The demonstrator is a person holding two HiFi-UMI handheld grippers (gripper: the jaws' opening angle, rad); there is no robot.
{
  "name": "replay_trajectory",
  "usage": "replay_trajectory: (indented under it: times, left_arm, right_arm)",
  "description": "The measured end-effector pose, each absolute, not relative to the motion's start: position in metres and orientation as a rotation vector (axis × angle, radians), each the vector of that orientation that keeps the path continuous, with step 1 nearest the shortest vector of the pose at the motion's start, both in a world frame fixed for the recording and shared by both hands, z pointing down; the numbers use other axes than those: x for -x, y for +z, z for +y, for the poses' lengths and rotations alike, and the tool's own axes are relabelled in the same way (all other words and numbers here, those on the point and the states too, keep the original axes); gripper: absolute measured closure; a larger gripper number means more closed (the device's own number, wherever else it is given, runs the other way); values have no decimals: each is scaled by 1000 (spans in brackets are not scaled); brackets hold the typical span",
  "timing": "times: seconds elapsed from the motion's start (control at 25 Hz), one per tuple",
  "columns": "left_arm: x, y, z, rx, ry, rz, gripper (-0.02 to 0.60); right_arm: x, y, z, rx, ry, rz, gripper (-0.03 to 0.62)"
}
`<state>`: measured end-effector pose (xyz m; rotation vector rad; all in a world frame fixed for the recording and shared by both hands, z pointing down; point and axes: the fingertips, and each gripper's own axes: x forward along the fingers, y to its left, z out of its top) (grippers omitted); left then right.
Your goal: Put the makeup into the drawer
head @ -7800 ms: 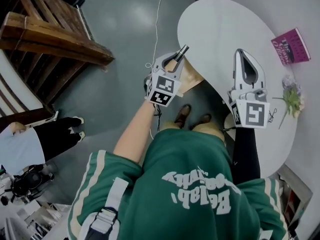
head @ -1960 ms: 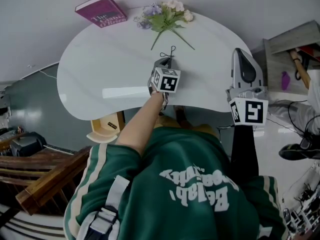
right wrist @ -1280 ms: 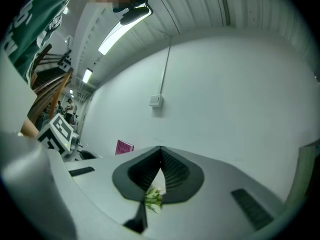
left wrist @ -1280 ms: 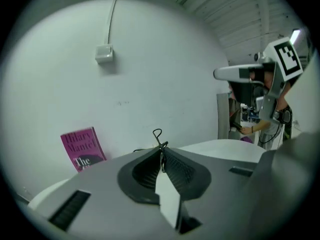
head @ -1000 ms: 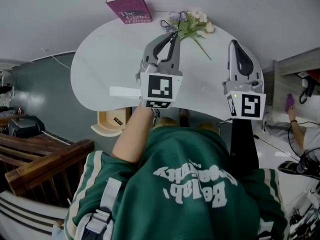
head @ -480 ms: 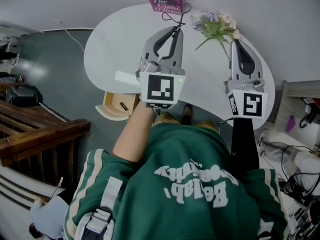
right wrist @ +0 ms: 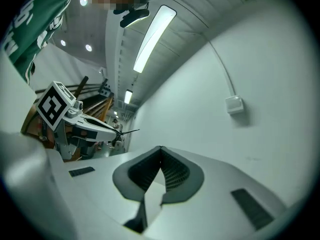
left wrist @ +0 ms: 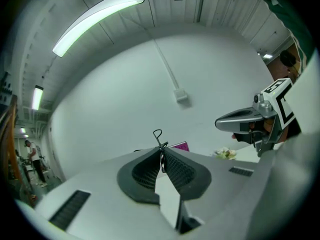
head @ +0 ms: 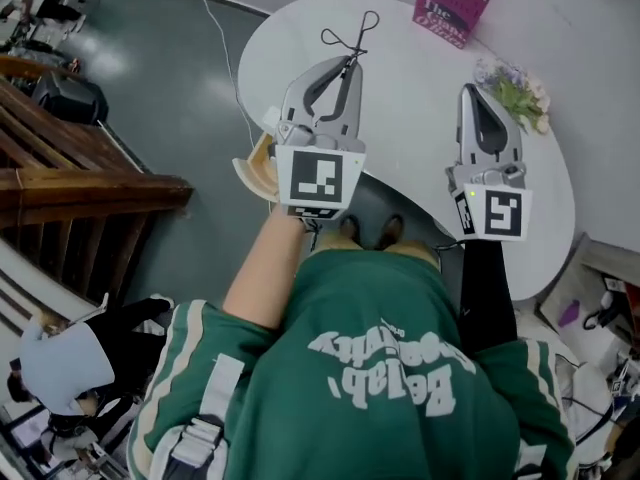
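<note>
The left gripper is clamping a thin black wire makeup tool between its closed tips. Only the looped end is sticking out past the jaws, and it is too fine to identify surely; it is perhaps an eyelash curler. The tool is hanging over the white table. The right gripper is pointing the same way alongside, its jaws pressed together on nothing. The pale wooden drawer is peeking out at the table's near edge, mostly covered by the left gripper. A magenta book is sitting at the far side, reaching the picture's top edge. Flowers are lying just beyond the right gripper's tip.
</note>
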<state>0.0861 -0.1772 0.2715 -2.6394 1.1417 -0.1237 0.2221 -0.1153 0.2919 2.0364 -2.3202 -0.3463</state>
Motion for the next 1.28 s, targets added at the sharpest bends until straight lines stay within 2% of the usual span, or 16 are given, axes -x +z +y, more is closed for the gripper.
replay_trajectory:
  times: [0.44, 0.72, 1.28]
  left_arm:
    - [85, 274, -180, 2520, -154, 1512, 545]
    - [134, 277, -176, 2523, -119, 1587, 545]
    - [171, 535, -188, 2755, -764, 1763, 545]
  right_arm:
    - [-61, 292, -160, -1659, -389, -2597, 585]
    - [-1, 300, -158, -1545, -377, -2642, 585]
    - [-15, 310, -158, -1569, -368, -2551, 585]
